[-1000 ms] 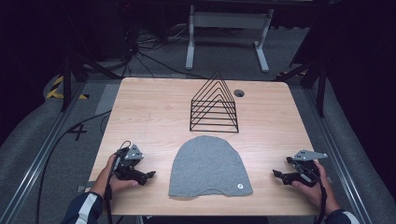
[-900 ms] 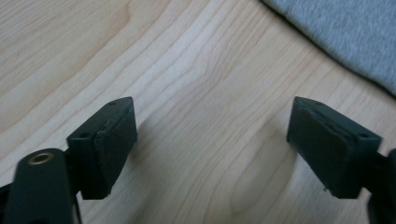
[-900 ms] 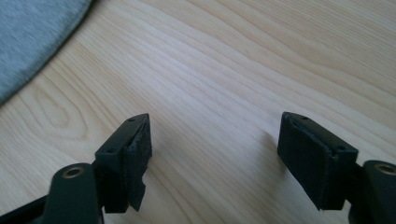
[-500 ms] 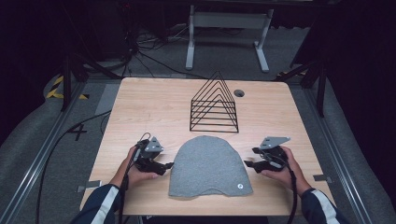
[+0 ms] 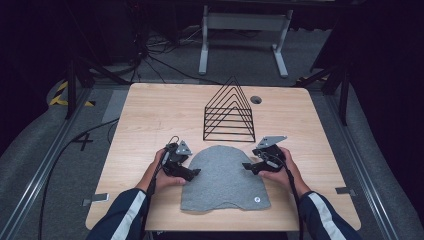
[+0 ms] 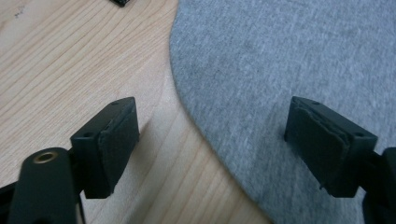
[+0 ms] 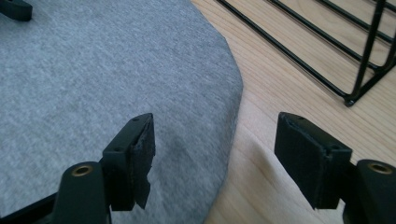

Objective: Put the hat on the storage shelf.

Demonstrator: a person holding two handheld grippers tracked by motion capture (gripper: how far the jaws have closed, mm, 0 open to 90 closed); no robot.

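The left gripper [image 6: 212, 140] has its jaws apart, and they have just been widening again: one pad [image 6: 116, 140] hangs over bare wood, the other over grey cloth, so the curved edge of the grey beanie [image 6: 289, 70] runs between them, unpinched. The right gripper [image 7: 215, 158] mirrors this, jaws apart and likewise just widening, with the beanie's edge between its pads and nothing clamped. Since a second ago both hands have come in from the table's outer edges to the beanie's two sides, the left gripper [image 5: 192, 172] and right gripper [image 5: 247, 166] now facing each other across it.

A small round white tag [image 5: 256, 199] sits near the beanie's lower hem; its mark is too small to read. The beanie [image 5: 222, 177] is soft, fine-knit, dome-shaped and lies flat. Just beyond the right fingers stands a black wire rack [image 5: 229, 112] of nested triangles. Beneath everything is the light wooden table [image 5: 150, 115], grain visible.
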